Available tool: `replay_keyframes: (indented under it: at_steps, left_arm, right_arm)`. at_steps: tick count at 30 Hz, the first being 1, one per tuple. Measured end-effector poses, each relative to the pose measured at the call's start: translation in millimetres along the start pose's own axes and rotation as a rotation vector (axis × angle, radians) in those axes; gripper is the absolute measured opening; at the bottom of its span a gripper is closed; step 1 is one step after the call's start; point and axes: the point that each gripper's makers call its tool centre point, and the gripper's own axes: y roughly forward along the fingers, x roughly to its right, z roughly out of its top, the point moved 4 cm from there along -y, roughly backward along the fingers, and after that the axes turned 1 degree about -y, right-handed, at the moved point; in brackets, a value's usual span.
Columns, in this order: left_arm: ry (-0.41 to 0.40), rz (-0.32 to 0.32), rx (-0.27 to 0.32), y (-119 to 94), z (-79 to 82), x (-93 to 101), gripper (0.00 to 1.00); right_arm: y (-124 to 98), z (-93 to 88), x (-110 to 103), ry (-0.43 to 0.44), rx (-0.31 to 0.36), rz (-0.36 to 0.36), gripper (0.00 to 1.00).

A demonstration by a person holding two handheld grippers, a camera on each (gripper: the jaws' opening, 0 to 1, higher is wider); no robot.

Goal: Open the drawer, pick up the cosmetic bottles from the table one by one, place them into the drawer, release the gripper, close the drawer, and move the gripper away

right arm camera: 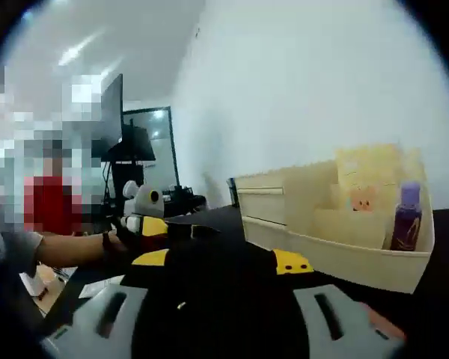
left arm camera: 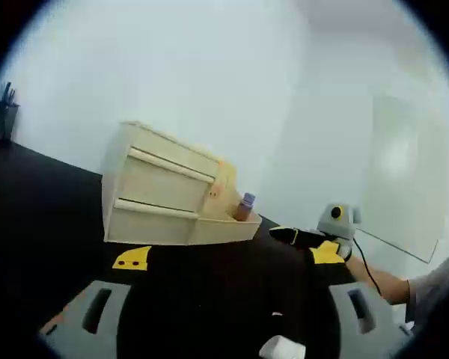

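From my right gripper [right arm camera: 224, 318], jaws spread wide and empty, the purple-capped bottle [right arm camera: 406, 217] stands upright at two o'clock in the organizer's open tray [right arm camera: 359, 258] (left gripper [left arm camera: 224, 321] equally wide, farther off), drawers [left arm camera: 161, 187] shut.

Small white object [left arm camera: 282, 348] cut off by bottom edge; purple-capped bottle [left arm camera: 245, 207] blurred, label unreadable.

Both views face the drawer unit [left arm camera: 165, 196] [right arm camera: 325, 217] from opposite sides, near
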Motion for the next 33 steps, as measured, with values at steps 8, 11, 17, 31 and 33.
replay_keyframes:
  at_steps: [8, 11, 17, 31, 33]
  left_arm:
    - [-0.146, 0.003, 0.109, 19.1, 7.3, -7.9, 0.76]
    - [-0.236, 0.02, 0.182, 20.5, 15.8, -17.9, 0.76]
    - [-0.526, 0.025, 0.32, 24.9, 28.6, -29.6, 0.7]
    - [-0.622, 0.183, 0.393, 41.9, 29.7, -65.2, 0.45]
    - [-0.617, 0.209, 0.379, 44.6, 26.7, -69.7, 0.44]
  right_arm:
    - [-9.6, -4.3, 5.4, -0.007, 0.007, -0.001, 0.47]
    - [-11.4, -0.9, 3.0, 0.001, 0.02, 0.01, 0.47]
    - [-9.1, 3.5, -7.3, -0.006, 0.031, 0.039, 0.47]
    - [-12.3, 11.3, -9.3, 0.019, 0.071, 0.048, 0.44]
    - [-12.1, 11.7, -9.4, 0.021, 0.073, 0.046, 0.44]
